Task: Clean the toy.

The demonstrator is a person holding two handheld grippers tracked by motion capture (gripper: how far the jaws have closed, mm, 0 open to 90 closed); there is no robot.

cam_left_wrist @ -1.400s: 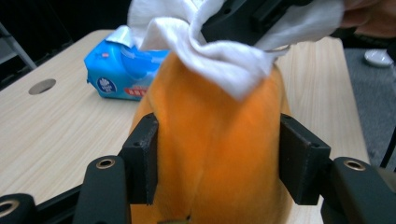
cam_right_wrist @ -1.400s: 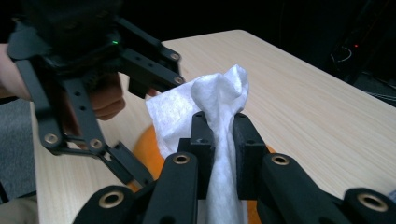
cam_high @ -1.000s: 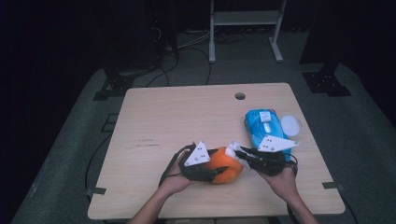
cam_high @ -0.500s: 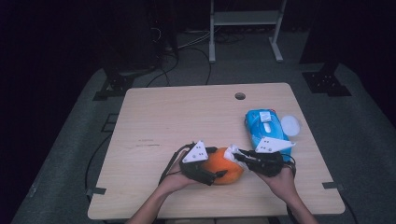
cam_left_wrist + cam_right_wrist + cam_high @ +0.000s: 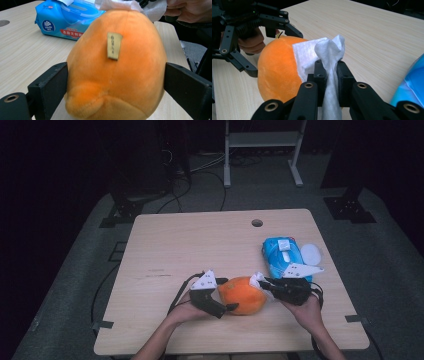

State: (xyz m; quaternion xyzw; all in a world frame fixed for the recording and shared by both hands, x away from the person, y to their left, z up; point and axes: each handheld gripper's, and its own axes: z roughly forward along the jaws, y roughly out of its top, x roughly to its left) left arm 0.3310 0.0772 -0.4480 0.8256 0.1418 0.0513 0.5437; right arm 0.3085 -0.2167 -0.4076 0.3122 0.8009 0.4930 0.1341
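1. The pack of wet wipes point(image 5: 67, 23) carries the brand name "Vinda" in white on a dark blue round badge, with a red band of small script beside it — too small to read.
2. A small yellowish tag point(image 5: 114, 45) sewn to the orange plush toy point(image 5: 242, 295) bears faint marks that cannot be made out.
3. The toy sits on the near middle of the worktop point(image 5: 200, 245), between the two tools.
4. The left tool point(image 5: 226, 306) has just been opening its jaws; they stand wide apart on either side of the toy, at or just off its flanks — in the left gripper view the fit is so snug that I cannot tell whether they touch.
5. The right tool point(image 5: 329, 72) is clamped on a white wipe point(image 5: 325, 56), whose loose end lies against the toy's right side.
6. The blue pack lies on the right of the worktop, just beyond the right tool, with a white round lid point(image 5: 311, 254) at its right edge.
7. The worktop is pale wood grain with a cable hole point(image 5: 257, 223) near its far edge.
8. It stands on grey carpet point(image 5: 75, 270) in a dark room; a white frame point(image 5: 262, 150) and black stands with cables are at the far side.
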